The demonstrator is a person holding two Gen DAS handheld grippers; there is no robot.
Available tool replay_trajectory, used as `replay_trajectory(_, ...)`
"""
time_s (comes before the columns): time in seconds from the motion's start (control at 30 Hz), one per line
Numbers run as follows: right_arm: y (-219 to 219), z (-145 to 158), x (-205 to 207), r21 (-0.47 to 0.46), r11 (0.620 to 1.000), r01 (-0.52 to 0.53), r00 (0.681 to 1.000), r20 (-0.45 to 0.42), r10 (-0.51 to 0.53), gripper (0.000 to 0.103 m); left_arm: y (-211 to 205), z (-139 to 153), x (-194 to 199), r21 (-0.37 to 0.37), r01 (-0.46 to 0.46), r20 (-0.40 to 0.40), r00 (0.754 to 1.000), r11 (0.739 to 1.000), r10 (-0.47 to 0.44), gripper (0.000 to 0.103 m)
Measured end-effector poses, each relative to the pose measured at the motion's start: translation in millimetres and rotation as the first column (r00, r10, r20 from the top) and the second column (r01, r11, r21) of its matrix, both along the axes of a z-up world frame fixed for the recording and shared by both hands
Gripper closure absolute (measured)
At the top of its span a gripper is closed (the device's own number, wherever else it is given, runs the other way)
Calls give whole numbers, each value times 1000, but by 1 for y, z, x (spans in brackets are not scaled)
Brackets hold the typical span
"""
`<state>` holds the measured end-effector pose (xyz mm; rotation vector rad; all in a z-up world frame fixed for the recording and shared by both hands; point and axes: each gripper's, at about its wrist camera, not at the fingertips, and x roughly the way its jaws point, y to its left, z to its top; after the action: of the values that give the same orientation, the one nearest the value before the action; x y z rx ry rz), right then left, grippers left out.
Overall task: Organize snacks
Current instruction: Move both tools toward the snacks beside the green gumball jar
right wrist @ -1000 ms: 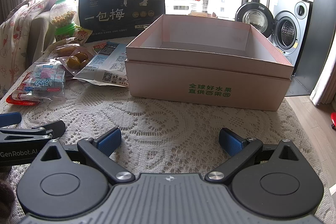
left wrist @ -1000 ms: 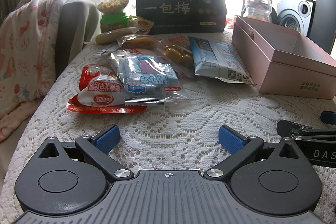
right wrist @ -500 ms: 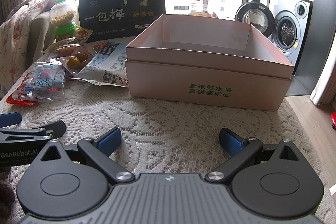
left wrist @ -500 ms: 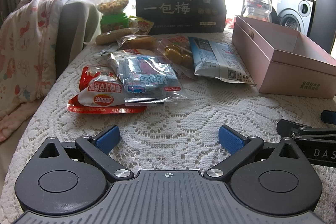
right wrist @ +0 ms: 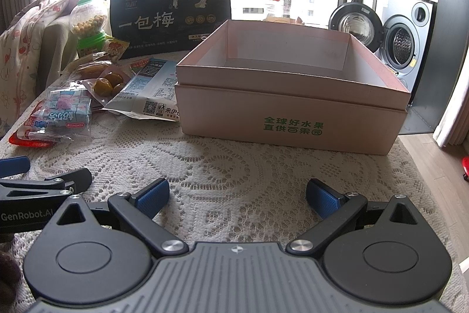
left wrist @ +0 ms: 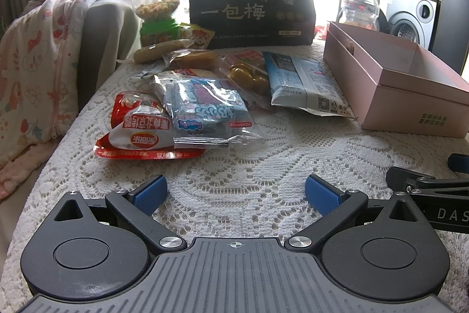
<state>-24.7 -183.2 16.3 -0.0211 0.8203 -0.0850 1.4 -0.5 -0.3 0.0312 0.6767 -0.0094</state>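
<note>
Snack packets lie in a heap on the lace tablecloth: a red and white packet, a blue candy bag, a bag of yellow-green fruits and a pale blue packet. Behind them stand a large black bag and a green-based candy dispenser. An open pink box sits to the right with nothing visible inside. My left gripper rests open on the cloth, short of the heap. My right gripper is open in front of the box.
A clear jar with a red lid stands behind the box. A chair draped with floral cloth is at the table's left. A washing machine with its door open is behind on the right. Bare lace cloth lies between grippers and box.
</note>
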Motion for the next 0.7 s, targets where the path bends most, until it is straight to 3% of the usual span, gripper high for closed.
replay_trajectory(0.5, 0, -2, 1, 1, 1000, -10, 1000, -8, 10, 2, 10, 8, -5, -62, 36, 0, 999, 997, -36, 0)
replay_trajectory(0.7, -5, 7, 17, 30, 998, -49, 985, -165, 54, 2, 47, 49, -8, -111, 57, 99, 994, 992, -47, 0)
